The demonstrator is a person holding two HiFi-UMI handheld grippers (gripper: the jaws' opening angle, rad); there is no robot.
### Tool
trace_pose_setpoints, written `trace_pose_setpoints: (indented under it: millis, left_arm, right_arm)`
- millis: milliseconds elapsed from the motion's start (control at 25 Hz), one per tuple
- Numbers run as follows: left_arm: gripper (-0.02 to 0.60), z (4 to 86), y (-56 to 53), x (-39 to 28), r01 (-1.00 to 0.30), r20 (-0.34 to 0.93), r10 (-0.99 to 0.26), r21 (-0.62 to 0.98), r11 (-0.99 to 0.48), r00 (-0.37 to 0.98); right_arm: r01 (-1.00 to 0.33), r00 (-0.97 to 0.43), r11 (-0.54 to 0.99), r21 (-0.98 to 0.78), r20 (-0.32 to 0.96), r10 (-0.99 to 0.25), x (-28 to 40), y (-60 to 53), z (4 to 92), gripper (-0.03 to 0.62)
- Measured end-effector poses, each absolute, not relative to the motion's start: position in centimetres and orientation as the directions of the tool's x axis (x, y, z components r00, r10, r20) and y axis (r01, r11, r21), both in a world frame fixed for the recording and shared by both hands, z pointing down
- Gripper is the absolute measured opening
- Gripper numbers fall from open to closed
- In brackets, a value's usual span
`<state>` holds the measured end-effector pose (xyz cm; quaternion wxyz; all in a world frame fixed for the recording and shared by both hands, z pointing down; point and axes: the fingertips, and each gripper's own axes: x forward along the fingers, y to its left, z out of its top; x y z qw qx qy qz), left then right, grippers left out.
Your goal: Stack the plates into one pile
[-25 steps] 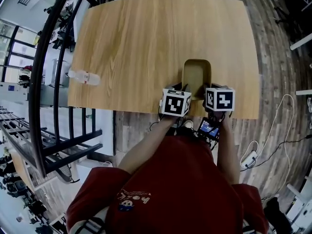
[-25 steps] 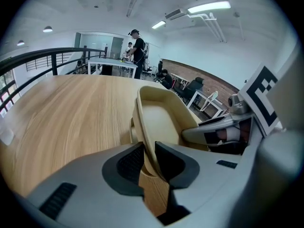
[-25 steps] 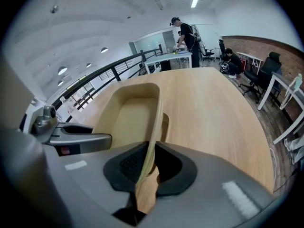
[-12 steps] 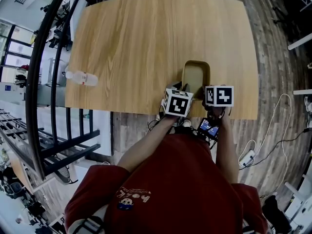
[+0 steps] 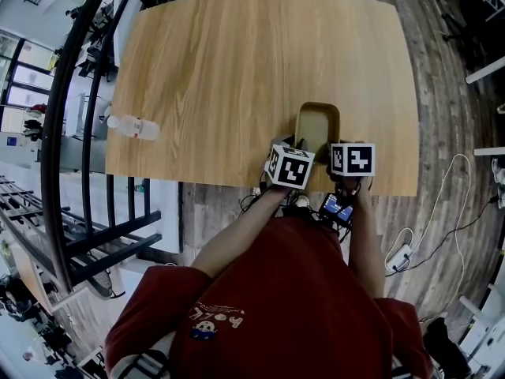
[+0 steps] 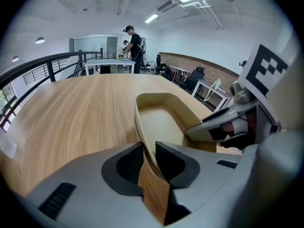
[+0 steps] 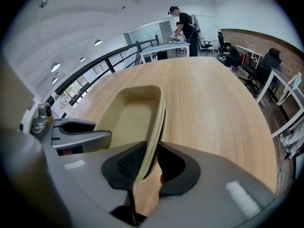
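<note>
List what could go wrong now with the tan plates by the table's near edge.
1. The left gripper and right gripper have just been opening their jaws, yet each straddles a rim of the plate pile. Pulling back crookedly could snag a rim and shift the plates.
2. The pile sits close to the near edge of the table, so a snag might drag it off.

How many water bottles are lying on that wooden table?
1: a clear plastic bottle lies on its side near the left edge of the table in the head view. No other shows.
</note>
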<state>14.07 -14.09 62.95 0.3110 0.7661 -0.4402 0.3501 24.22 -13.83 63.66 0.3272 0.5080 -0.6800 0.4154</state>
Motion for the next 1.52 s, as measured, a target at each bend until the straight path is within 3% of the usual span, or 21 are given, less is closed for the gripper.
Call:
trace_pose_setpoints:
  millis: [400,1520]
  left_arm:
    - [0.101,64.0,-14.2,14.2,-0.890,0.822,-0.444,0.155,-0.428,0.357]
    - [0.132,65.7,-14.4,14.2,-0.889,0.833,-0.394,0.227,-0.398,0.389]
  right_arm:
    - [-0.975,-0.223,0.117,-0.191,0.862,-0.456,25.2,-14.1,64.0,0.137]
    - [-0.970,-0.243,0.094,-0.225,0.892,-0.382,25.2,-14.2,66.1,0.148]
